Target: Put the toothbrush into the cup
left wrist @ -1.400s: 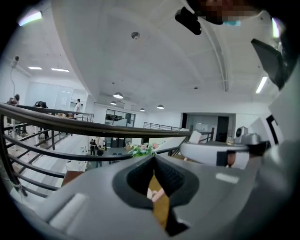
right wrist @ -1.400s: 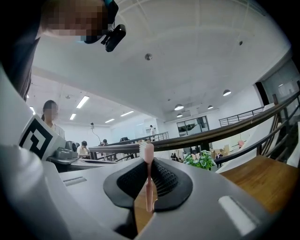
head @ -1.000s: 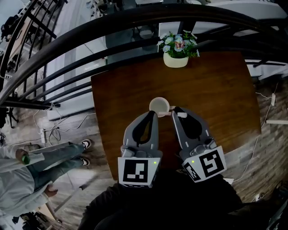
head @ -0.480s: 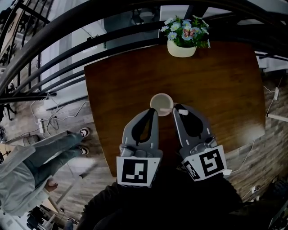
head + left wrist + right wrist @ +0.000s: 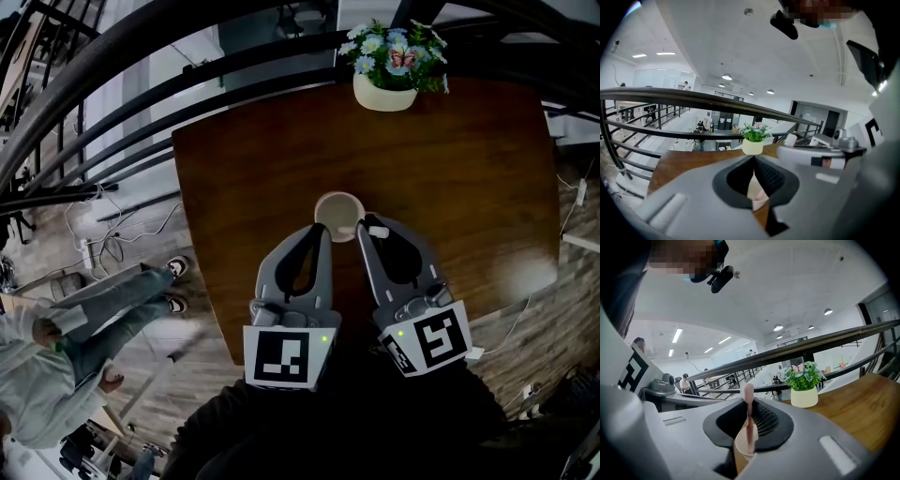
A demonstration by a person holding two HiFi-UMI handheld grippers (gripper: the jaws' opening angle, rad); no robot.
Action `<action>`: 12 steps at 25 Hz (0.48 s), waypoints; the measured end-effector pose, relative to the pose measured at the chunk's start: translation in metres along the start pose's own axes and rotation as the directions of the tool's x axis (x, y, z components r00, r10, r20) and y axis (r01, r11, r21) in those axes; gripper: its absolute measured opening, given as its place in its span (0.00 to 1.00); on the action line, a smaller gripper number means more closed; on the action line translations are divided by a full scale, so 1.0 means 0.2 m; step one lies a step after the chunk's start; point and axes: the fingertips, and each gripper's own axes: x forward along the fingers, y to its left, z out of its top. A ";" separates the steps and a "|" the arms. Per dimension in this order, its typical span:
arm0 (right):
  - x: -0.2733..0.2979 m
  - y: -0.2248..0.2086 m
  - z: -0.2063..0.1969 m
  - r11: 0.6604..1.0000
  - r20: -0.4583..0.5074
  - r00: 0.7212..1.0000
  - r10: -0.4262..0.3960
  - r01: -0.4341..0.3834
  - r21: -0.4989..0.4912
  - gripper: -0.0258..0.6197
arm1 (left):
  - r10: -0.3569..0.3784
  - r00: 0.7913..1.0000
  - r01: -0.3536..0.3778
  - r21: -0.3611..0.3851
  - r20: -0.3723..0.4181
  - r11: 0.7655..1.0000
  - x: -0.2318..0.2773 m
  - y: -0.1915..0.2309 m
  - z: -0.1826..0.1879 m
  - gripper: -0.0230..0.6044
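Observation:
A pale beige cup is over the near middle of the brown wooden table; I cannot tell whether it rests on the top. My left gripper is shut on the cup's near left rim, and the cup fills the gap between its jaws. A pink toothbrush stands upright with its lower end inside the cup. My right gripper is at the cup's near right rim. Its jaws are opening, with the toothbrush standing between them and a dark gap on its left side.
A cream pot of flowers stands at the table's far edge. A dark curved railing runs past the far left side. A person walks on the lower floor at the left. The table's right half is bare wood.
Both grippers have sunk a little toward the table together with the cup. The toothbrush stays in the cup. The person on the floor below has stepped further left.

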 end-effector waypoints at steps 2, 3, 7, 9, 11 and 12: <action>0.01 0.00 -0.01 1.000 -0.003 1.000 0.007 -0.007 0.004 0.09 | 0.004 1.000 -0.004 -0.001 -0.004 1.000 0.01 0.01 0.00 0.05; 0.02 0.00 -0.01 1.000 -0.004 1.000 0.010 -0.010 0.006 0.10 | 0.005 1.000 -0.005 -0.001 -0.003 1.000 0.01 0.01 0.00 0.05; 0.04 0.02 -0.02 1.000 -0.016 0.999 0.027 -0.027 0.005 0.14 | 0.007 1.000 -0.008 -0.007 -0.005 1.000 0.01 0.02 -0.01 0.05; 0.05 0.03 -0.03 0.999 -0.018 0.999 0.039 -0.039 0.003 0.17 | 0.009 1.000 -0.009 -0.009 -0.003 1.000 0.01 0.02 -0.01 0.05; 0.05 0.04 -0.03 0.999 -0.019 0.999 0.047 -0.047 0.003 0.20 | 0.013 1.000 -0.013 -0.012 0.000 1.000 0.01 0.03 0.00 0.05; 0.05 0.04 -0.02 0.999 -0.018 0.999 0.049 -0.049 0.002 0.20 | 0.014 1.000 -0.014 -0.013 0.001 1.000 0.01 0.03 0.00 0.05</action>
